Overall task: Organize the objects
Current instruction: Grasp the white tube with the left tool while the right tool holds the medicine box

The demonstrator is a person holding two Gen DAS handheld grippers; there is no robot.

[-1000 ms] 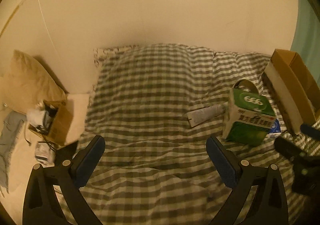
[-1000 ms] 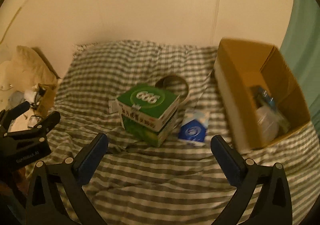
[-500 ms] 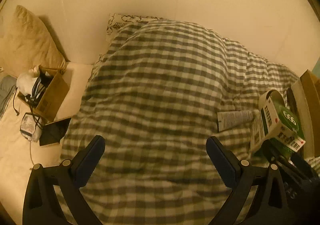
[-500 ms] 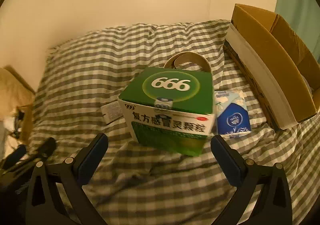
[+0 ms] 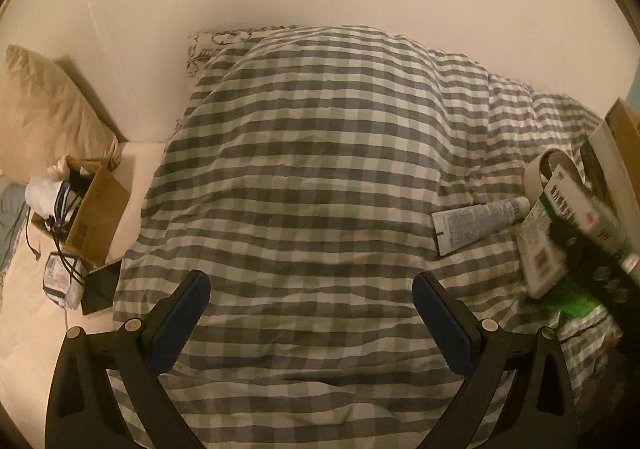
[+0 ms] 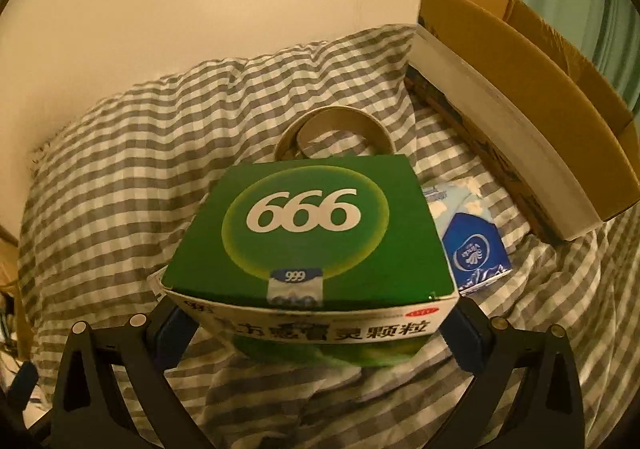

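Straddling green box (image 6: 308, 249), right gripper (image 6: 312, 333) spread, pads beside its sides, contact unclear; left gripper (image 5: 312, 313) spread, empty, well left of box.

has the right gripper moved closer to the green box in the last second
Yes. The right gripper has moved forward to the green box, which now sits between its fingers; the cardboard box behind also looms nearer.

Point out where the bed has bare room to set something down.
Free: the checked duvet ahead of the left gripper, from the small carton across to the tube. Crowded: the right, where green box, tape roll, tissue pack and cardboard box cluster.
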